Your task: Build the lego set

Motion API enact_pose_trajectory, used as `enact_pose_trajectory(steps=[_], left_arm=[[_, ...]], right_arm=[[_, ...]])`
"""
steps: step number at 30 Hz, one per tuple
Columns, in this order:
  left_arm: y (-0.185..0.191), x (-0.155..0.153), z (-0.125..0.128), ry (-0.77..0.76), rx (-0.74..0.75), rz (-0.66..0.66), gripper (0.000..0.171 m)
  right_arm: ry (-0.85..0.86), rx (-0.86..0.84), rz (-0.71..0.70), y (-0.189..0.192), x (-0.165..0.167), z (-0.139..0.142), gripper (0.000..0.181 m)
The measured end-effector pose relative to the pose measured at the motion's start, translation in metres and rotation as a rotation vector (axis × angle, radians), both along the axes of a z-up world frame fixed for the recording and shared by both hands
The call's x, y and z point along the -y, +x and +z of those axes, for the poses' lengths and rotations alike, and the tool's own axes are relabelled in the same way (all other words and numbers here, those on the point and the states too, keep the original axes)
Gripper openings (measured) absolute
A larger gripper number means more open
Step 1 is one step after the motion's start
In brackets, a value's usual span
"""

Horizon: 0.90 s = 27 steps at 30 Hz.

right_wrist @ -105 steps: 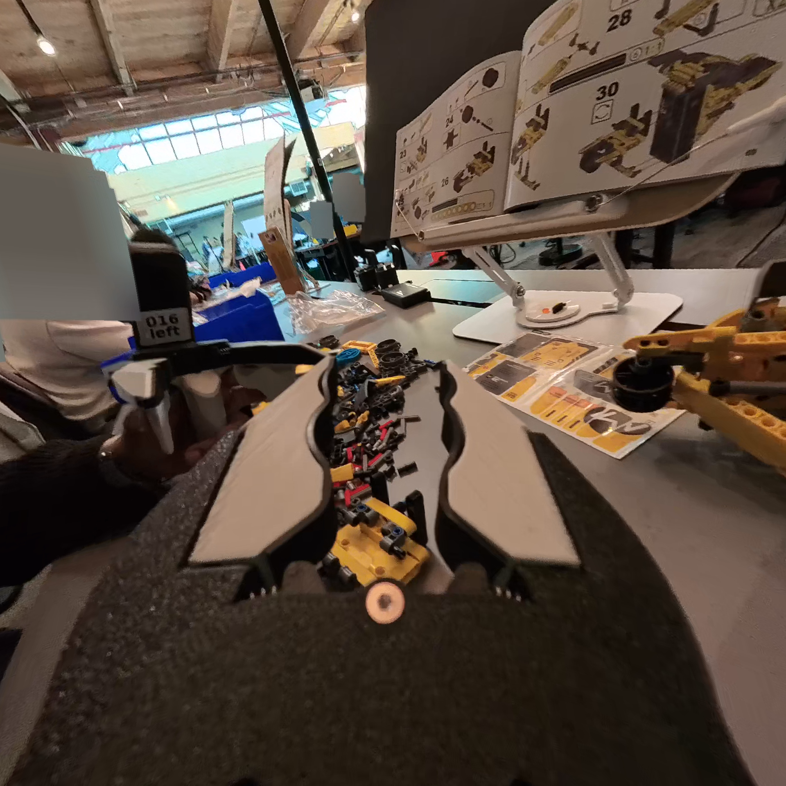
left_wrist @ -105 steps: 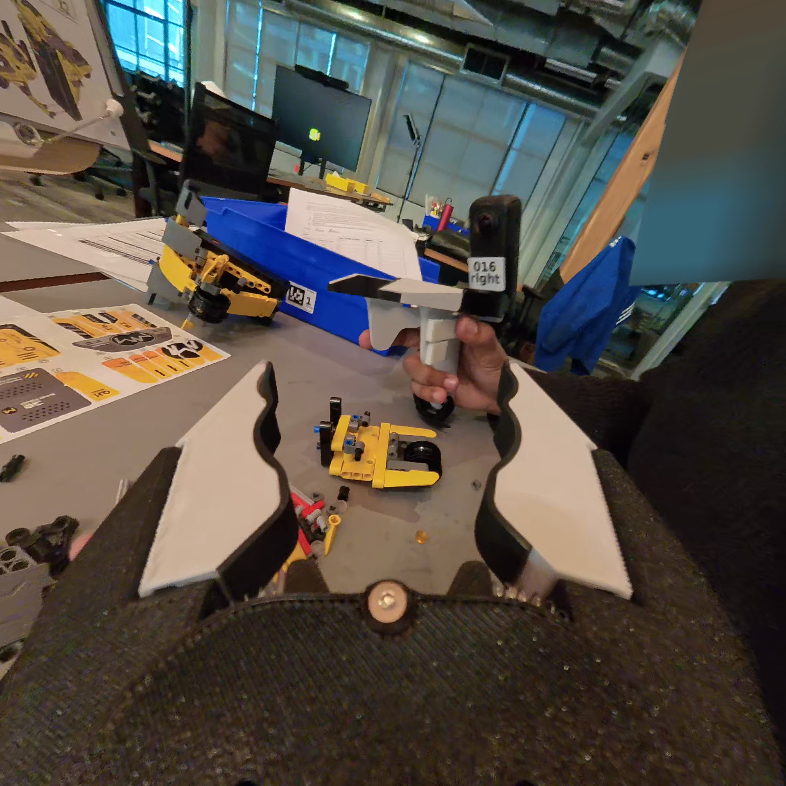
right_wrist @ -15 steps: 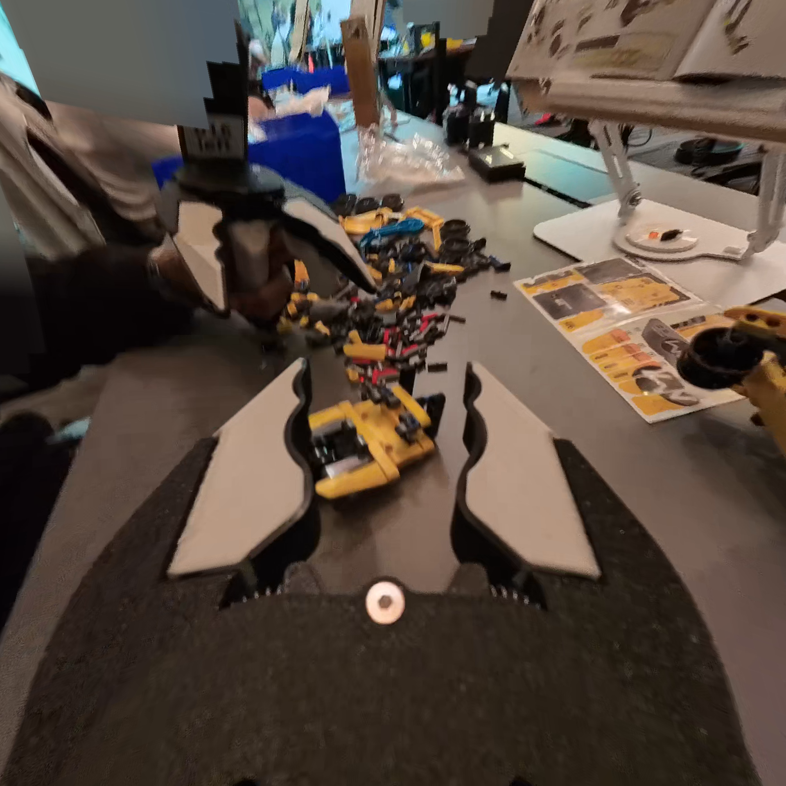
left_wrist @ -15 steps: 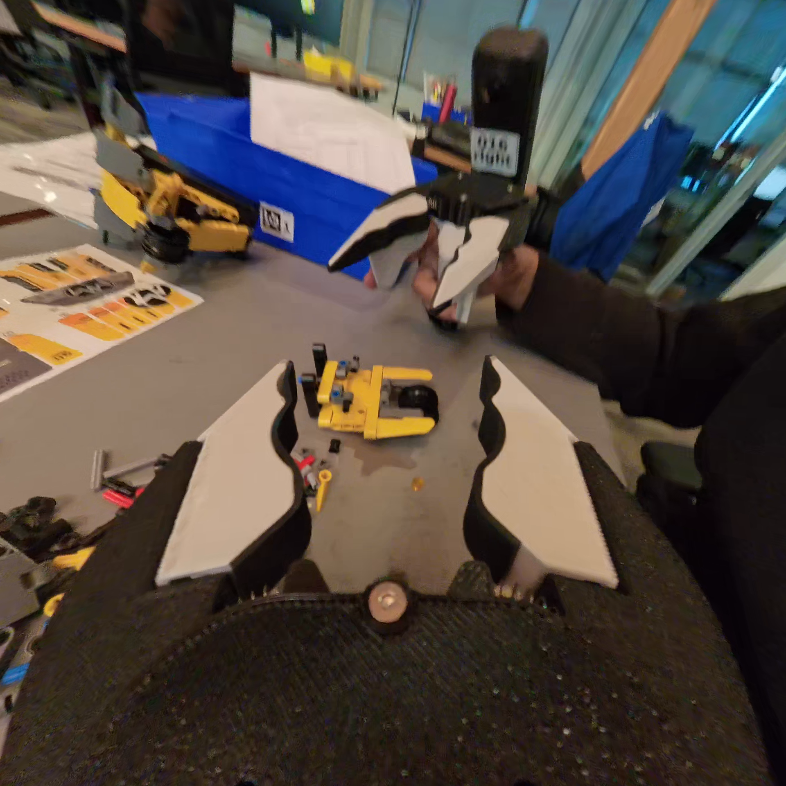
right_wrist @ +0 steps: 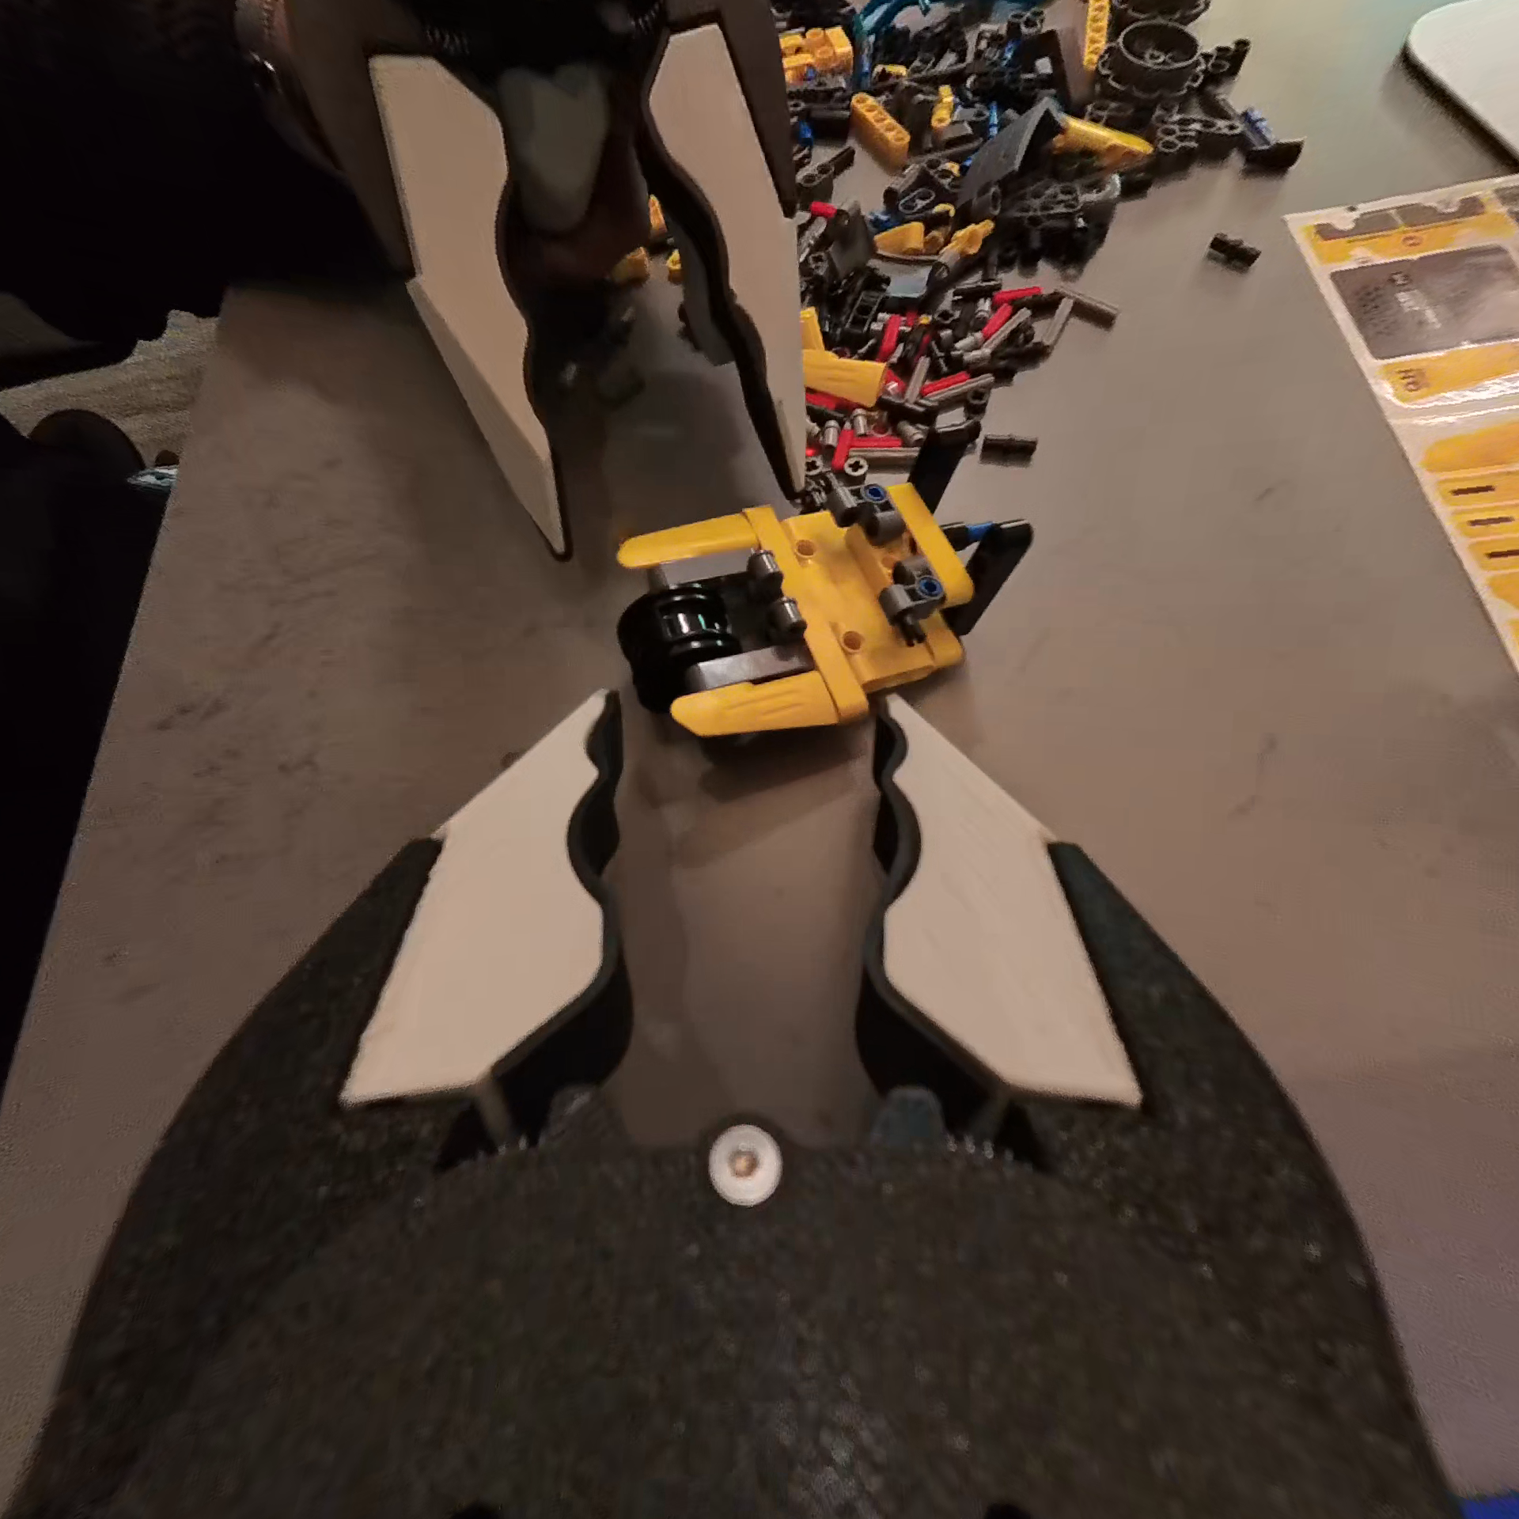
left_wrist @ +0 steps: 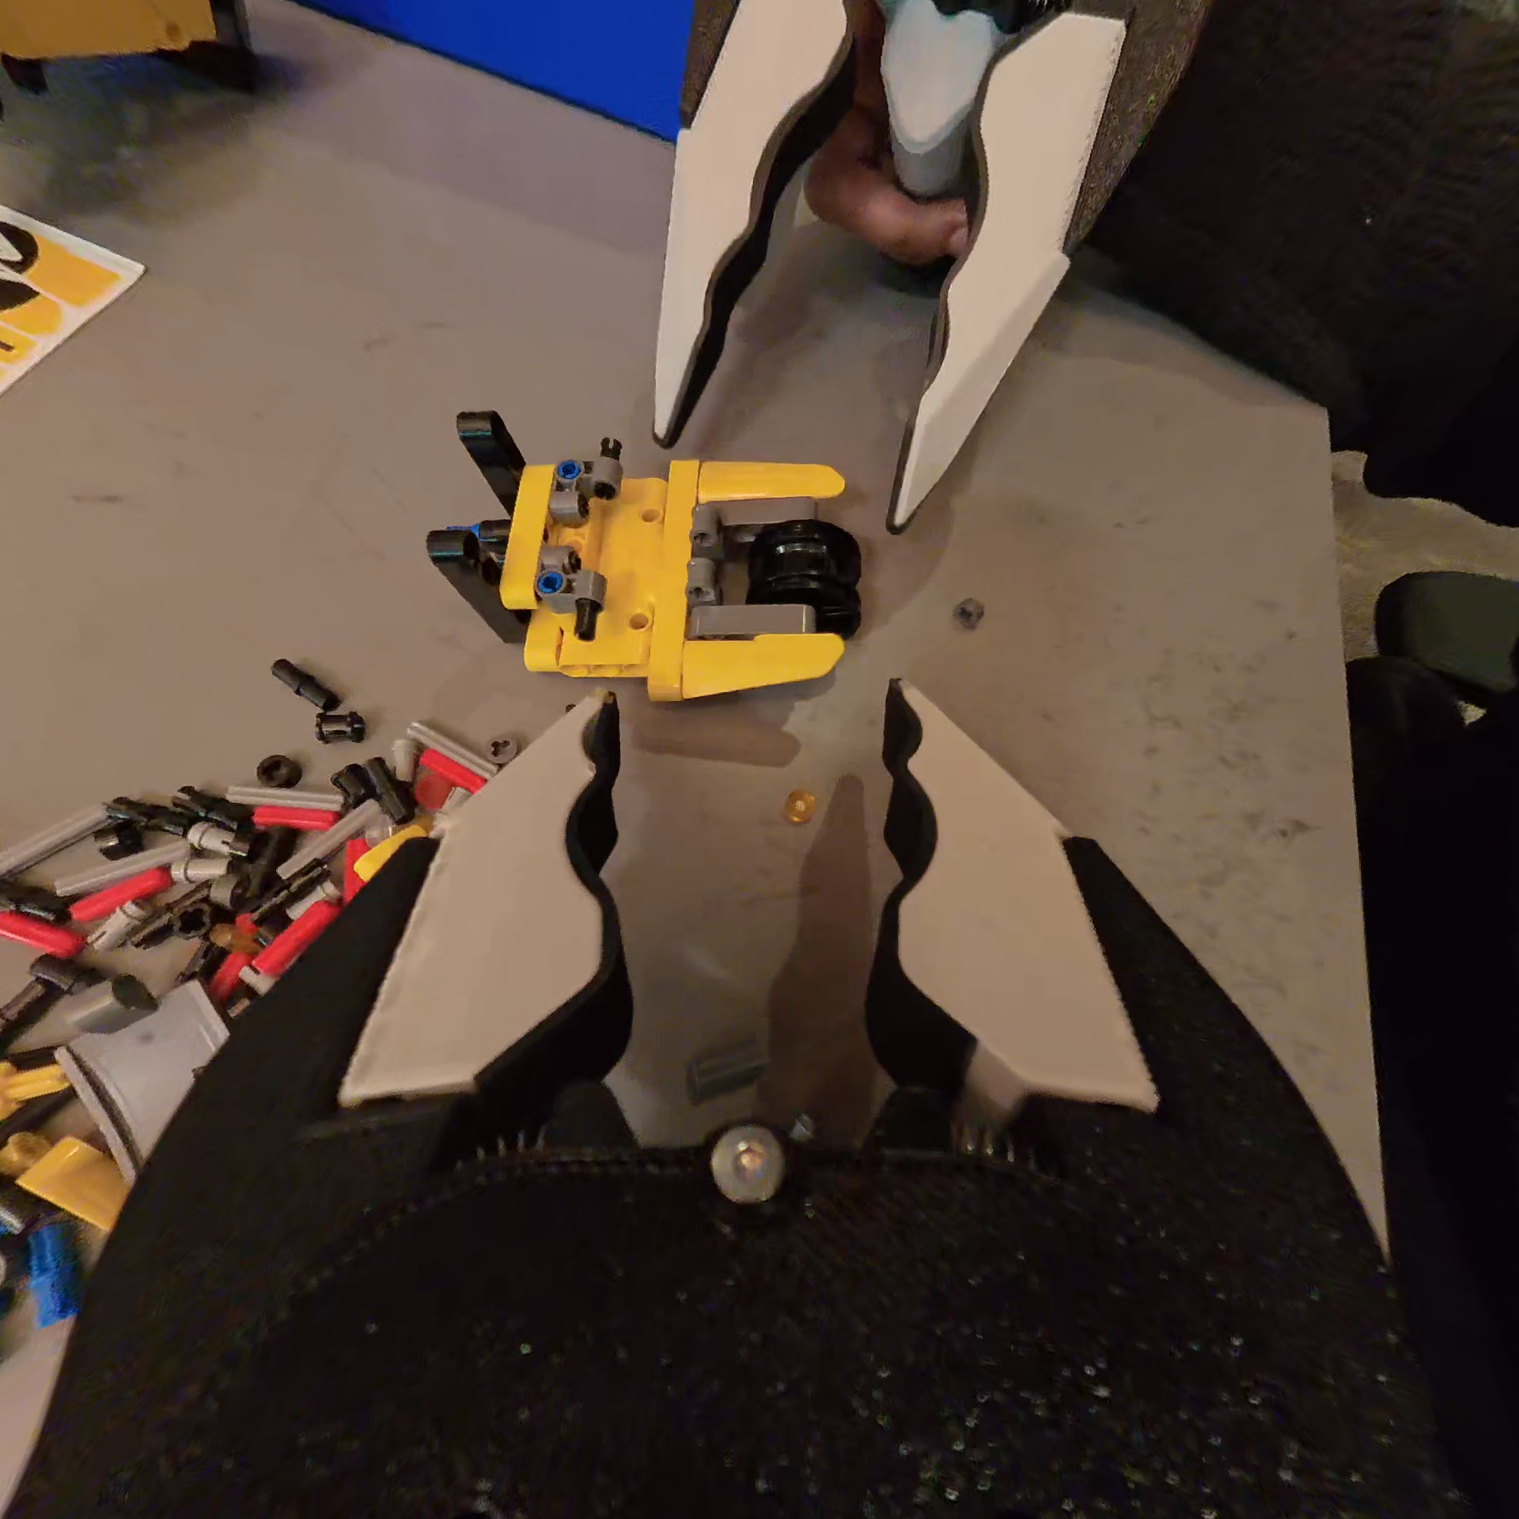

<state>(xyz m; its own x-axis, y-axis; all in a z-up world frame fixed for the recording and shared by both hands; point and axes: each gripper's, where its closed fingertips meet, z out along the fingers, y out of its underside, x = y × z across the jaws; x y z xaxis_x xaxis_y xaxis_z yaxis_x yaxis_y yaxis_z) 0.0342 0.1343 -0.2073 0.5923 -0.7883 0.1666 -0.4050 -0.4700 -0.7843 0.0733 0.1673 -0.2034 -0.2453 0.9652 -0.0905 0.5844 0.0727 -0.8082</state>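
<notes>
Left gripper [left_wrist: 748,699]: jaws spread wide, nothing held; tips sit just below the model at frame centre, not seen touching it.
Right gripper [right_wrist: 744,707]: jaws spread wide, nothing held; its right tip is at the model's near yellow edge, contact cannot be told.
Opposing view: each gripper shows at the top of the other's frame, pointing down toward the model, with a hand [left_wrist: 884,197] on the handle in the left wrist view.
Yellow brick model [left_wrist: 649,575]: lies flat on the grey table [left_wrist: 329,345] at centre frame, between the two grippers; yellow body, black wheel [left_wrist: 805,567] between two yellow prongs, black beams on the opposite end.
Small parts: an amber stud [left_wrist: 800,805] lies between the left gripper's fingers; a small grey nut [left_wrist: 968,612] lies right of the wheel.
Loose pile [left_wrist: 205,855]: red, grey and black pins and axles, lower left of the left wrist view.
Sticker sheet [right_wrist: 1447,345]: yellow and grey, right edge of the right wrist view; print too small to tell.
Blue bin [left_wrist: 526,49]: top edge, left wrist view.
</notes>
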Motion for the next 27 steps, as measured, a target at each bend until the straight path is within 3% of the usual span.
enact_pose_trajectory(steps=[7,24,25,26,27], left_arm=[[0.003,-0.002,-0.003,-0.066,0.026,-0.004,0.055],[0.005,0.002,-0.011,-0.076,-0.03,-0.03,0.041],[0.0,-0.001,-0.012,-0.069,-0.047,-0.003,0.014],[-0.007,-0.005,-0.015,-0.038,-0.091,0.015,0.0],[-0.008,-0.006,-0.013,-0.021,-0.09,0.016,0.001]], right_arm=[[-0.101,0.039,0.024,-0.002,0.0,-0.003,0.054],[-0.034,0.025,0.057,-0.001,0.006,-0.003,0.047],[-0.042,0.025,0.082,0.0,0.01,-0.002,0.047],[-0.04,0.027,0.077,-0.001,0.01,-0.003,0.046],[-0.026,0.038,0.076,-0.002,0.01,-0.005,0.047]])
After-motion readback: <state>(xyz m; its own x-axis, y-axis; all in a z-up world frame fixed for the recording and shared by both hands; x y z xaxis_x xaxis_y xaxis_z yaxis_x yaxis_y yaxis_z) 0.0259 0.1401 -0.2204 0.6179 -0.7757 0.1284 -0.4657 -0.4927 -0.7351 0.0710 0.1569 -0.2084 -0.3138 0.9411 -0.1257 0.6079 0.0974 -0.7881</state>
